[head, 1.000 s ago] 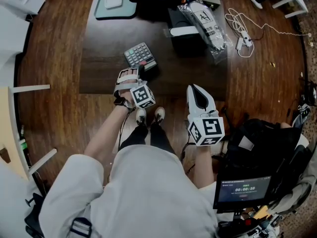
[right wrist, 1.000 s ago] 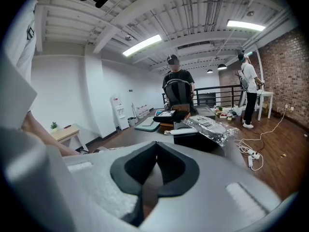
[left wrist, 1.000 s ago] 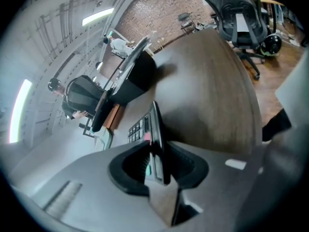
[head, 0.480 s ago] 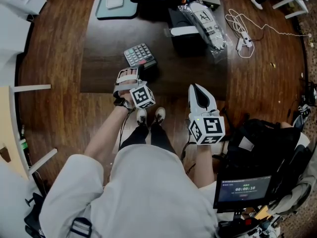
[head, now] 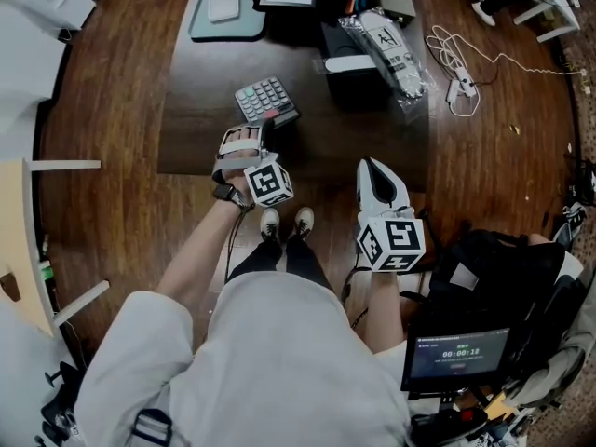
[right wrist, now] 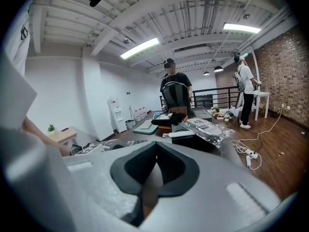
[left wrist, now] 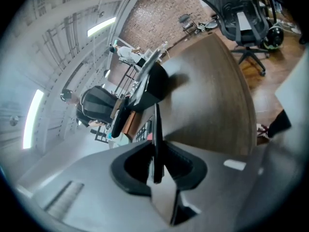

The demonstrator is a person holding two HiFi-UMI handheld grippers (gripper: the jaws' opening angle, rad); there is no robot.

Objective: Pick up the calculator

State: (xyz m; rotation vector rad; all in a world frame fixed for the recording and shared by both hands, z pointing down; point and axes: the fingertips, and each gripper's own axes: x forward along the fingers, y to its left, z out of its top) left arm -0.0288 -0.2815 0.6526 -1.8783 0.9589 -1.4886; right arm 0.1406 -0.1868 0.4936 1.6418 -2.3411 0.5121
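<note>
The grey calculator (head: pixel 264 99) with rows of keys and a red strip hangs tilted just above the dark desk (head: pixel 372 142). My left gripper (head: pixel 267 130) is shut on its near edge. In the left gripper view the calculator (left wrist: pixel 155 124) shows edge-on as a thin dark slab pinched between the two black pads, and the left gripper (left wrist: pixel 157 154) grips it there. My right gripper (head: pixel 374 164) rests at the desk's near edge, right of the left one, shut with nothing in it. In its own view the right gripper (right wrist: pixel 155 154) has its jaws touching.
A black box with a plastic-wrapped item (head: pixel 386 49) lies behind the calculator. A teal mat (head: pixel 223 12) sits at the back left. A white cable (head: pixel 458 63) trails on the floor at right. A black bag (head: pixel 494 268) and a small screen (head: pixel 456 354) stand at lower right.
The left gripper has closed on the calculator and raised it off the desk. The right gripper has stayed where it was.
</note>
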